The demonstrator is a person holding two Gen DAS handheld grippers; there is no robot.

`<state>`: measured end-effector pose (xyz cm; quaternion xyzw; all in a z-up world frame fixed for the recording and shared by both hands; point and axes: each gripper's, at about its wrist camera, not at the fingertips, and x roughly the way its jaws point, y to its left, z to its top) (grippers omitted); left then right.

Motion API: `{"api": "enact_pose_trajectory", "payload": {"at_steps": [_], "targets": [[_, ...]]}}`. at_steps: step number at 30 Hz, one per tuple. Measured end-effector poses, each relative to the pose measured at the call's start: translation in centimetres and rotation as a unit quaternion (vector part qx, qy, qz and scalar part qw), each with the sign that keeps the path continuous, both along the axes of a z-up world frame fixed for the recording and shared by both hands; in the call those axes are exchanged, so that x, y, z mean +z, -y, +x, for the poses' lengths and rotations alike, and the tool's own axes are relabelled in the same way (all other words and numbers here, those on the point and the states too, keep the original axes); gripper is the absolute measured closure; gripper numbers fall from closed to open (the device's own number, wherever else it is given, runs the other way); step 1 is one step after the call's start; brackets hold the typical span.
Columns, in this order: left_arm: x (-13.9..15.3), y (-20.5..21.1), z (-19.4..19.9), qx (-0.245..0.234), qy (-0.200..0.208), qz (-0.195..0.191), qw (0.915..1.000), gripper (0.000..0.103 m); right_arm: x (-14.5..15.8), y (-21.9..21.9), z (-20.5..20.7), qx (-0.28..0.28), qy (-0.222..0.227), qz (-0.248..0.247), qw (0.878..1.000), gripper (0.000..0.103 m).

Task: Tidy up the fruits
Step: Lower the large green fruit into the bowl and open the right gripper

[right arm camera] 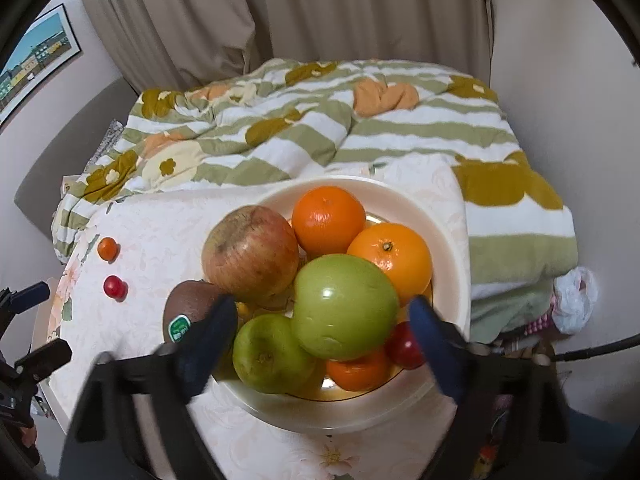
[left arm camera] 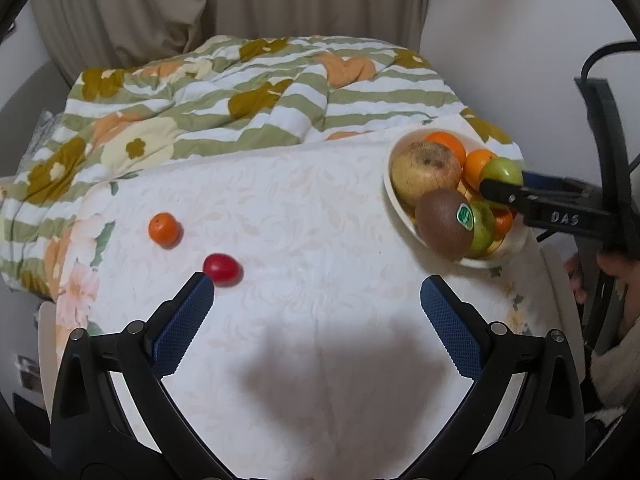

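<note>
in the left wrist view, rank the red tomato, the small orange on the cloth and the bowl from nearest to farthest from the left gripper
1. red tomato: just past the left gripper, by its left finger tip.
2. small orange: farther back, on the left of the cloth.
3. bowl: far right, piled with fruit.

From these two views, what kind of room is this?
Most likely a bedroom: a rumpled floral quilt lies on what seems a bed, with curtains behind and a small cloth-covered table beside it.
</note>
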<state>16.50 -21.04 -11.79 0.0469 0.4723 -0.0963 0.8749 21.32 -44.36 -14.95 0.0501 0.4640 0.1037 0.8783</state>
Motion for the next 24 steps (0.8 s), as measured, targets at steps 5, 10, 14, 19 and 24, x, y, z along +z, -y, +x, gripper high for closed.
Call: {"api": "enact_pose_trajectory", "payload": {"at_steps": [5,10,14,19,24], "targets": [[0.3,-0.2,-1.0,0.003,0.005,0.000,1.0000,0.000,0.8,0.0,-0.8,0.001,0.019,-0.015,1.000,0.014],[1.1,-0.5,-1.9,0.005,0.016,-0.003,0.9999,0.000,1.8,0.2,-1.8,-0.002,0.033,-0.013,0.999,0.014],[2.8,-0.7,-2.9,0.004,0.040,0.007,0.9992,0.000,3.0,0.2,-2.6,-0.001,0.043,-0.014,0.999,0.014],[4.7,-1.5,-3.6,0.008,0.057,0.005,0.9983,0.000,5.5,-0.1,-4.0,0.000,0.053,-0.022,0.998,0.014],[6.2,-2.9,-4.0,0.009,0.071,0.000,0.9975,0.000,8.1,-1.1,-5.4,-0.011,0.070,-0.037,0.997,0.014]]}}
